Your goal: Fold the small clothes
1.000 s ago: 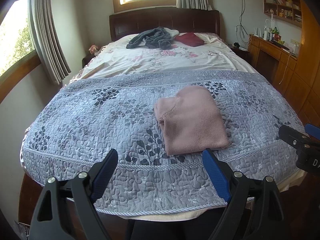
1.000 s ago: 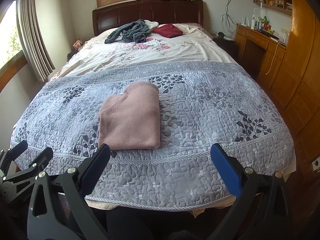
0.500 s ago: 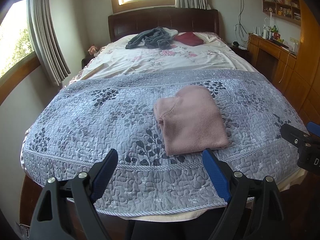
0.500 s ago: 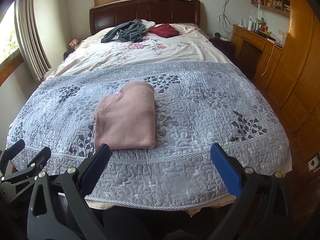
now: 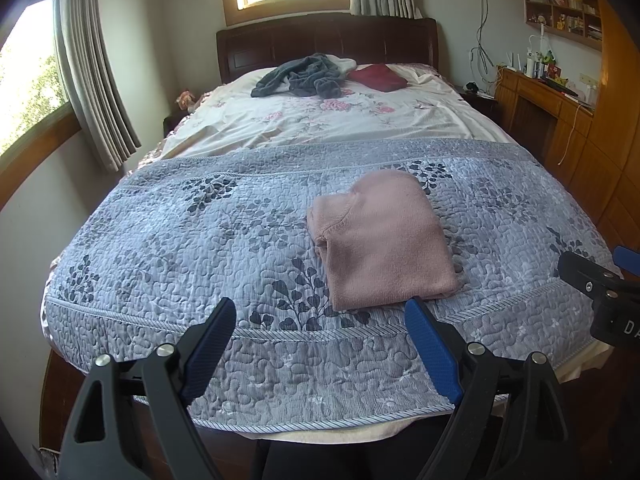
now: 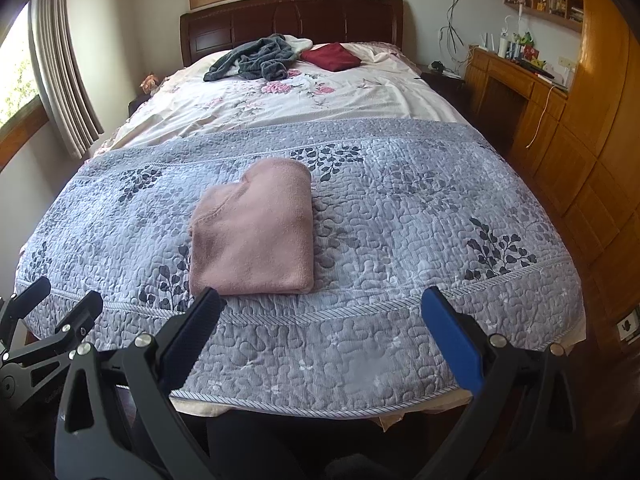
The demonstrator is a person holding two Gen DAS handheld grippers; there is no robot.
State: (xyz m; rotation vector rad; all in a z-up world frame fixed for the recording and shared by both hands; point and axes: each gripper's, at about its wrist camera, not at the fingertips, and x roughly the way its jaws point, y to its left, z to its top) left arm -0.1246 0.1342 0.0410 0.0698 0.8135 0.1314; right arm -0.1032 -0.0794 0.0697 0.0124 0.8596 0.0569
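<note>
A pink garment [image 5: 382, 240] [image 6: 256, 228] lies folded into a neat rectangle on the grey quilted bedspread [image 5: 200, 240] [image 6: 420, 208], near the foot of the bed. My left gripper [image 5: 320, 312] hovers open over the foot edge, just short of the garment, with nothing between its blue pads. Open and empty as well, my right gripper [image 6: 320, 300] hangs over the same edge with its left pad close to the garment's near corner. Each gripper shows at the edge of the other's view: the right gripper [image 5: 600, 288] and the left gripper [image 6: 44, 320].
A crumpled grey garment [image 5: 304, 76] [image 6: 256, 58] and a dark red folded cloth [image 5: 378, 76] [image 6: 330, 56] lie by the wooden headboard [image 5: 328, 40]. Wooden cabinets [image 6: 560, 128] line the right wall. Curtains [image 5: 92, 80] and windows are on the left.
Both grippers have shifted only slightly, drifting a little nearer to the bed. The pink garment has not moved and both grippers stay open.
</note>
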